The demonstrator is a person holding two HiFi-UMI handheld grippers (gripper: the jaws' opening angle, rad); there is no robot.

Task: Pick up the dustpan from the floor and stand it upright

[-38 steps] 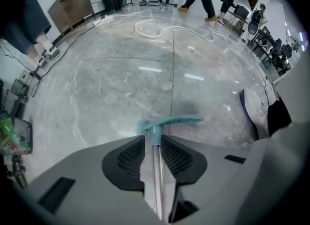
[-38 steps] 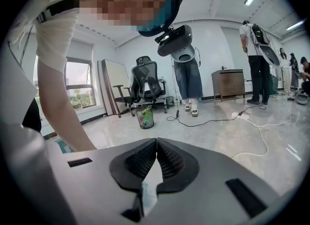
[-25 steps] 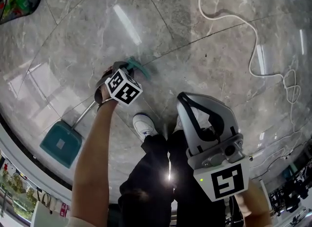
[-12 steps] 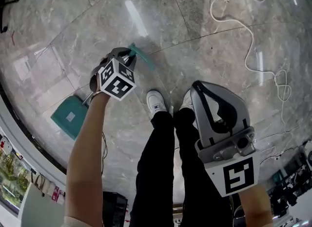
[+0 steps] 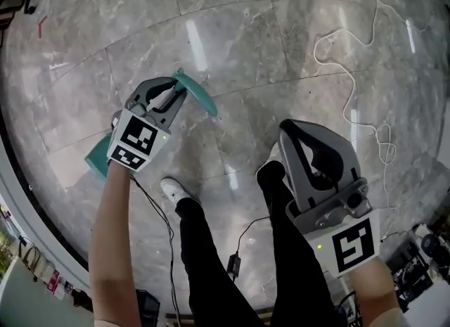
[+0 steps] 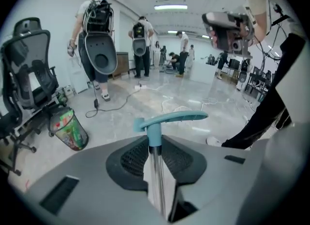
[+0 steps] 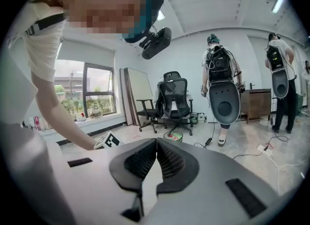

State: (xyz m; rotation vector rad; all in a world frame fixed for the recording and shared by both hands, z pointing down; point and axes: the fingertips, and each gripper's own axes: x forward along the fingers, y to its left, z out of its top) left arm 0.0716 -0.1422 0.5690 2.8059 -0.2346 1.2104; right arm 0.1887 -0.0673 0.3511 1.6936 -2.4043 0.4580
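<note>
The dustpan has a teal pan, a shiny metal pole and a teal grip. In the head view its grip [image 5: 199,95] sticks out past my left gripper [image 5: 171,98], and a corner of the pan [image 5: 97,158] shows beneath the marker cube. In the left gripper view the pole [image 6: 156,171] runs up between the jaws, with the grip [image 6: 172,119] just beyond them. My left gripper [image 6: 156,158] is shut on the pole. My right gripper [image 5: 290,136] hangs at the right, away from the dustpan; its pads [image 7: 156,154] meet with nothing between them.
A white cable [image 5: 349,86] loops over the marble floor at the right; a black cable [image 5: 158,209] lies by the person's shoe [image 5: 176,190]. A waste basket [image 6: 69,130], office chairs [image 6: 30,69] and other people [image 6: 99,40] stand around the room.
The left gripper has kept hold of the pole and swung it up, so the pan now sits mostly hidden under the gripper. The person's feet have stepped apart.
</note>
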